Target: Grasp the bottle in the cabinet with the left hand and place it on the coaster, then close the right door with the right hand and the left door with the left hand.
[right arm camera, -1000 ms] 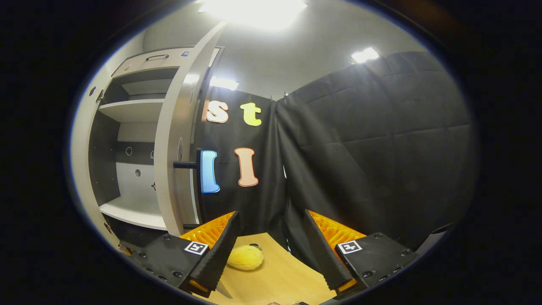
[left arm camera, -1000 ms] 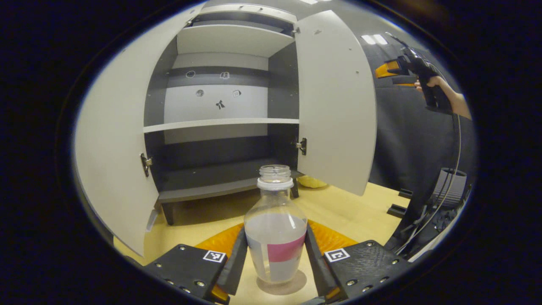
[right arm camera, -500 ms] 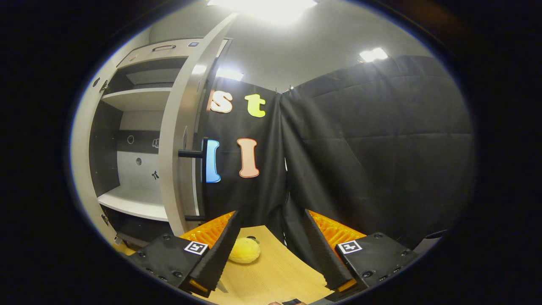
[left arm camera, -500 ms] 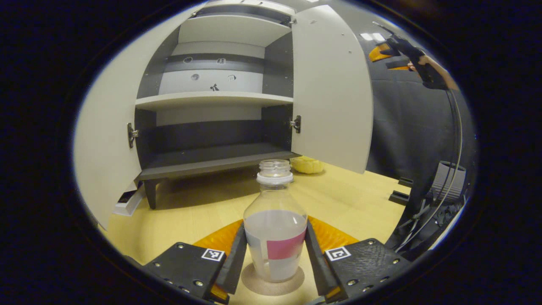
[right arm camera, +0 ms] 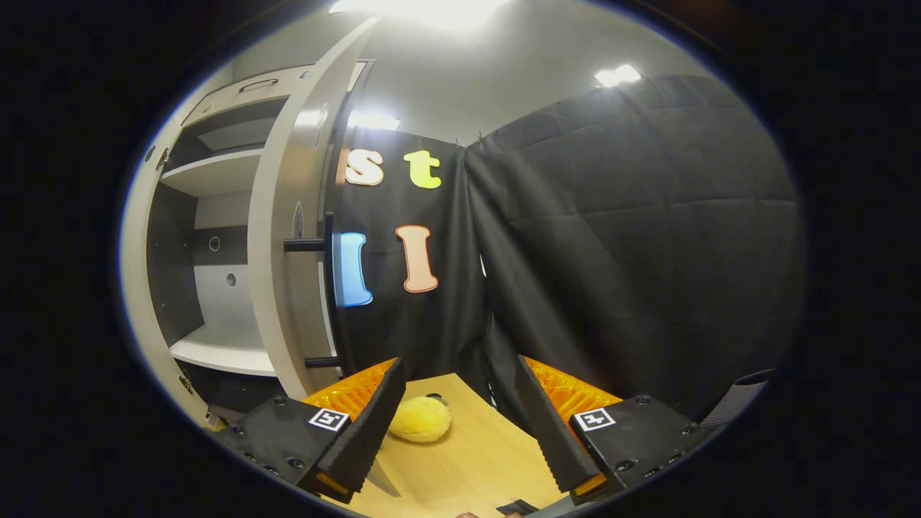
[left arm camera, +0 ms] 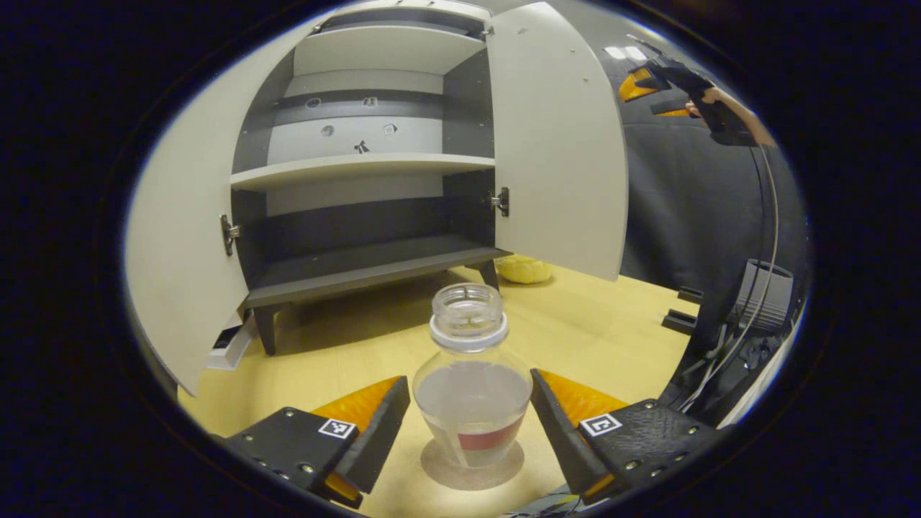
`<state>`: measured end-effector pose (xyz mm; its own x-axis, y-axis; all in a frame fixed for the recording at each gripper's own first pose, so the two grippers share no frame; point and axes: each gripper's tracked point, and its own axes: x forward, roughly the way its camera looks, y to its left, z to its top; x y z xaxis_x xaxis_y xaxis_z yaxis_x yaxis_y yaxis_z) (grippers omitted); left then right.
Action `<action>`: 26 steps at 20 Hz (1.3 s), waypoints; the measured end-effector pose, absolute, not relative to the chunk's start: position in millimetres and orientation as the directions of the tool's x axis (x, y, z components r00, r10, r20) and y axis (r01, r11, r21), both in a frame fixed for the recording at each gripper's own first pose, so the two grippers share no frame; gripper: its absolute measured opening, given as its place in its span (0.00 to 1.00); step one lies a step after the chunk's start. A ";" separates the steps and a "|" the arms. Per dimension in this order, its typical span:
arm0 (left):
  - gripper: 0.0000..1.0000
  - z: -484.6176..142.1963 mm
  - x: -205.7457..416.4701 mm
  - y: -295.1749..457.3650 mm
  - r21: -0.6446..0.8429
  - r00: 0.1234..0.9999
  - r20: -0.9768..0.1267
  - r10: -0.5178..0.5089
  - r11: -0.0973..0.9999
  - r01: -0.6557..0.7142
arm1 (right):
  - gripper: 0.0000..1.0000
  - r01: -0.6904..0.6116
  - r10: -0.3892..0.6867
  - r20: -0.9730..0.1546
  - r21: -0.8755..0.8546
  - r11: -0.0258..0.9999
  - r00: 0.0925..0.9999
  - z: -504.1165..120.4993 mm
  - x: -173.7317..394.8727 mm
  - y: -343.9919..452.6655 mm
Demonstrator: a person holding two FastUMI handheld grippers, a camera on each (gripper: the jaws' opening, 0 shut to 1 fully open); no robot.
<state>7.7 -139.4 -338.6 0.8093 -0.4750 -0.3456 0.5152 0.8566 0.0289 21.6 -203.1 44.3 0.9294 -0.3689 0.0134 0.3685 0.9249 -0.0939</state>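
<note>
A clear bottle with no cap, partly filled, with a pink label, stands upright on a round coaster on the wooden table. My left gripper is open, one finger on each side of the bottle with a gap to it. Behind stands the cabinet, its left door and right door both swung wide. My right gripper is open and holds nothing; it hangs high beside the right door's edge, near the dark bar handle. In the left gripper view it appears as the right gripper, held by a hand.
A yellow soft toy lies on the table by the cabinet's right leg, also seen as the toy. Cables and a grey bin hang off the table's right edge. A flat white thing lies under the left door.
My left gripper has opened and let go of the bottle, which now stands on the coaster. The left view has tilted down a little. My right gripper has barely shifted.
</note>
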 end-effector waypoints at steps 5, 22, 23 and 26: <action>1.00 -275.6 1.5 -140.6 -0.019 0.818 -0.263 -0.512 0.850 0.526 | 0.96 0.374 -0.373 0.023 -0.086 0.923 0.927 42.5 20.5 -204.5; 0.98 -41.3 27.9 -24.4 0.049 0.966 -0.088 -0.242 0.968 0.246 | 0.96 0.332 -0.319 0.122 -0.102 0.938 0.940 77.2 29.7 -196.0; 1.00 -34.4 27.7 -23.0 0.049 0.968 -0.091 -0.235 0.969 0.240 | 0.97 0.318 -0.304 0.128 -0.101 0.943 0.944 80.9 32.0 -193.4; 1.00 -13.8 36.0 -26.9 0.023 0.969 -0.093 -0.231 0.972 0.234 | 0.98 0.271 -0.254 0.154 -0.097 0.958 0.955 93.5 39.5 -189.8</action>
<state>36.0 -26.9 -13.8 0.9686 -0.2306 -0.0928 0.2337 0.9720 0.0232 39.5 -189.8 93.5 0.9548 -0.2541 0.1542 0.2706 0.9578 -0.0973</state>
